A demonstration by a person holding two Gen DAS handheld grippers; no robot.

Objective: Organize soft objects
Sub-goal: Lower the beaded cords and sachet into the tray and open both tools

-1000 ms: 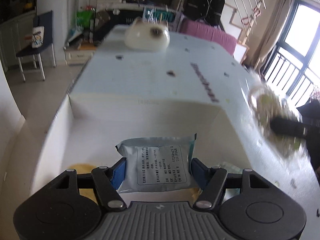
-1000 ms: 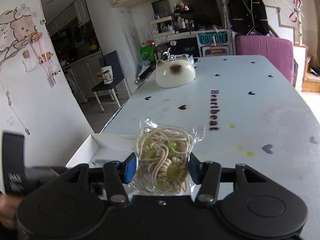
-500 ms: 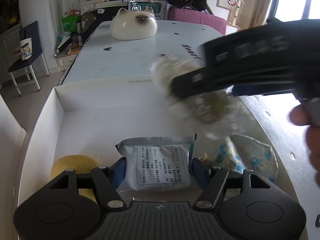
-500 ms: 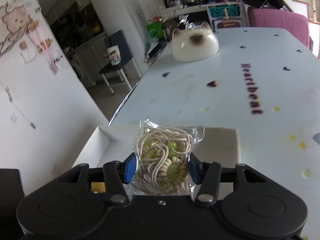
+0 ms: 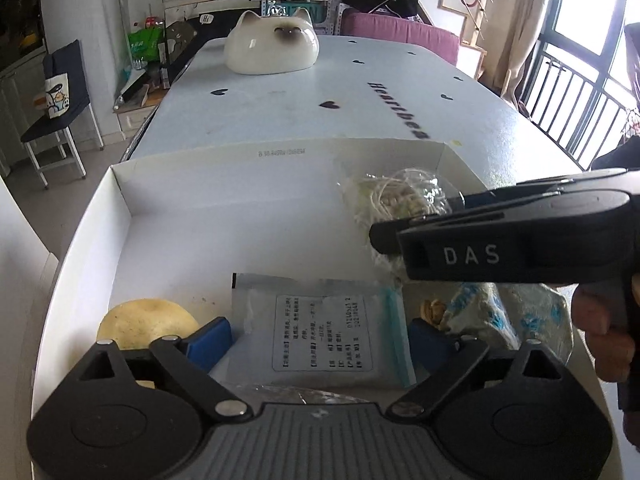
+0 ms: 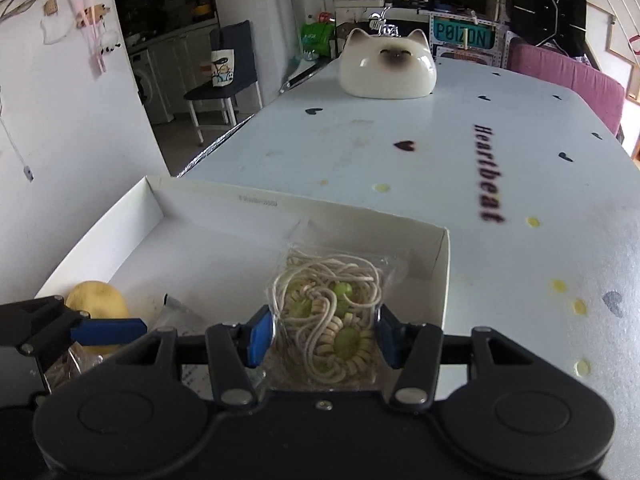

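My left gripper is open, its blue pads apart from the silver foil packet lying between them inside the white cardboard box. My right gripper is shut on a clear bag of cream cord and green beads, held over the box's right part. That bag also shows in the left wrist view, with the right gripper's body in front of it. A yellow round soft object and a blue-patterned bag lie in the box.
The box stands on a pale blue table printed with hearts and "Heartbeat". A white cat-shaped ornament sits at the far end. A chair stands left of the table, a pink sofa behind it.
My left gripper has opened and let go of the foil packet, which now lies in the box. My right gripper has carried the bead bag from over the table to over the box.
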